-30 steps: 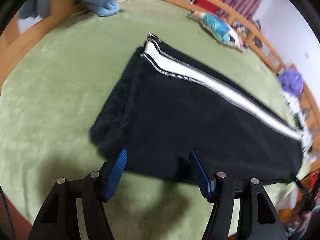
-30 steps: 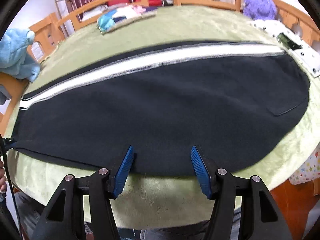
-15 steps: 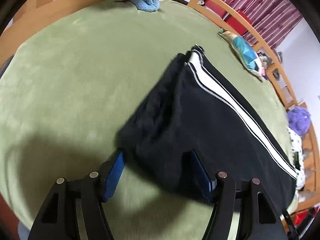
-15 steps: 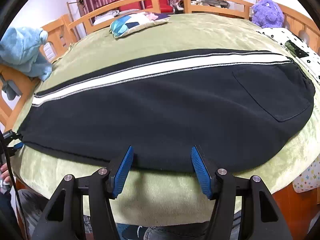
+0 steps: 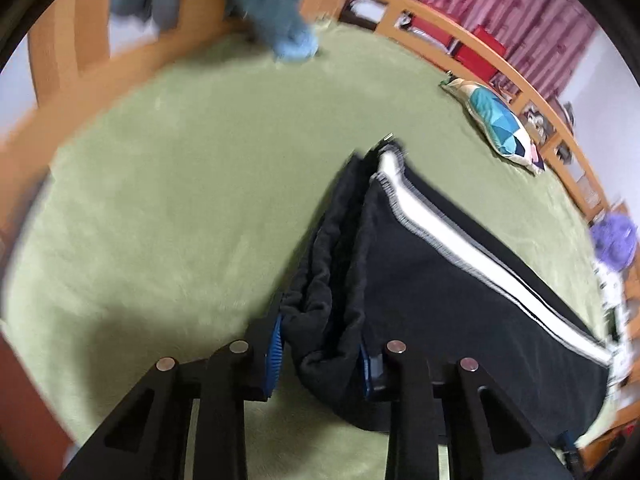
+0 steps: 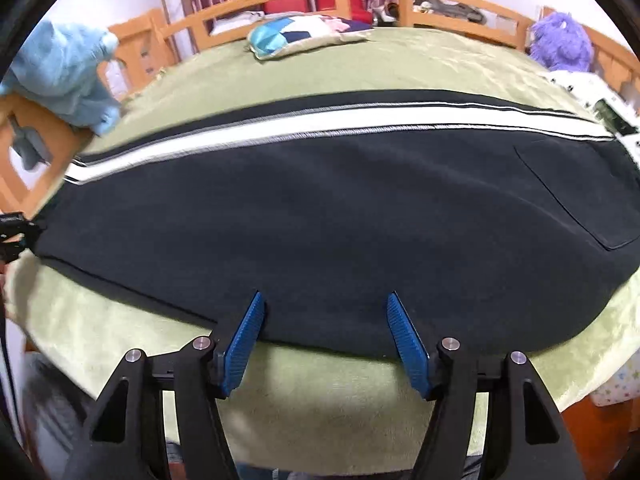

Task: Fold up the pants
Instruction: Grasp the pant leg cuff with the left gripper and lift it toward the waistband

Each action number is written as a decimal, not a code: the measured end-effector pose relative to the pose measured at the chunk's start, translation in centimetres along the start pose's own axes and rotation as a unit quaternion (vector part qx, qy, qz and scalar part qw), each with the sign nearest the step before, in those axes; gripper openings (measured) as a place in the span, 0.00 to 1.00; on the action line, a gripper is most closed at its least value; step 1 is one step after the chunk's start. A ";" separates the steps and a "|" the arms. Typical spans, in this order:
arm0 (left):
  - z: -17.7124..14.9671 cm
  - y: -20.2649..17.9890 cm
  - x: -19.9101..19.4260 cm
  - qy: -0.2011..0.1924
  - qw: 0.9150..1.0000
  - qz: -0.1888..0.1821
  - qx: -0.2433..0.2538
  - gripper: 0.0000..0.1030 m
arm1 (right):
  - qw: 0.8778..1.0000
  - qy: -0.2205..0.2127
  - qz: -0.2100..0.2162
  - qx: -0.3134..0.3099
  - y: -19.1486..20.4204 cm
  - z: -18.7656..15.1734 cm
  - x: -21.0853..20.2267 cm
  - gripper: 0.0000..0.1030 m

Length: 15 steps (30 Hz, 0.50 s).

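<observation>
I see the black pants [image 6: 320, 216] with a white stripe lying flat on the green blanket [image 5: 168, 208]. My left gripper [image 5: 320, 354] is closing its jaws, and the bunched cuff end of the pants sits squeezed between the blue pads. My right gripper [image 6: 324, 336] is opening (nothing pinched), its tips over the near edge of the pants.

black pants [image 6: 320, 216] with a white side stripe [image 6: 320, 128], green blanket [image 5: 180, 200], blue-padded tools.
</observation>
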<state>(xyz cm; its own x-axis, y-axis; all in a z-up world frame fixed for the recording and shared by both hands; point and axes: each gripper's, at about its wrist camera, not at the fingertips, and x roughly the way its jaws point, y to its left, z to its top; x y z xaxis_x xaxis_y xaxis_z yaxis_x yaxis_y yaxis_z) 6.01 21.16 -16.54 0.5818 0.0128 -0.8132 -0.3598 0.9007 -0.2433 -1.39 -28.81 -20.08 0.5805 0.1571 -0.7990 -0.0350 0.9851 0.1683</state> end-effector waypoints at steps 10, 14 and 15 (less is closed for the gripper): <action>-0.4 -23.5 -11.2 -0.107 0.955 0.007 0.276 0.25 | 0.997 -0.057 0.020 0.045 -6.0 1.5 -5.1 0.62; -3.8 -33.0 -12.4 -0.100 0.931 -0.060 0.347 0.25 | 0.995 -0.063 0.005 0.077 -10.0 1.7 -6.3 0.62; -5.2 -35.5 -12.1 -0.086 0.925 -0.087 0.360 0.25 | 0.994 -0.064 0.004 0.087 -11.1 1.7 -6.6 0.62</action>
<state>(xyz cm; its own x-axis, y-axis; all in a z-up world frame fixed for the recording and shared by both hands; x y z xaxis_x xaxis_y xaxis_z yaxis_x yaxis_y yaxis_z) 7.99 -13.21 -0.82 0.7151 -0.1463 -0.6835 0.2927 0.9507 0.1028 -3.47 -40.87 -15.73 0.6792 0.1437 -0.7197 0.0954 0.9551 0.2807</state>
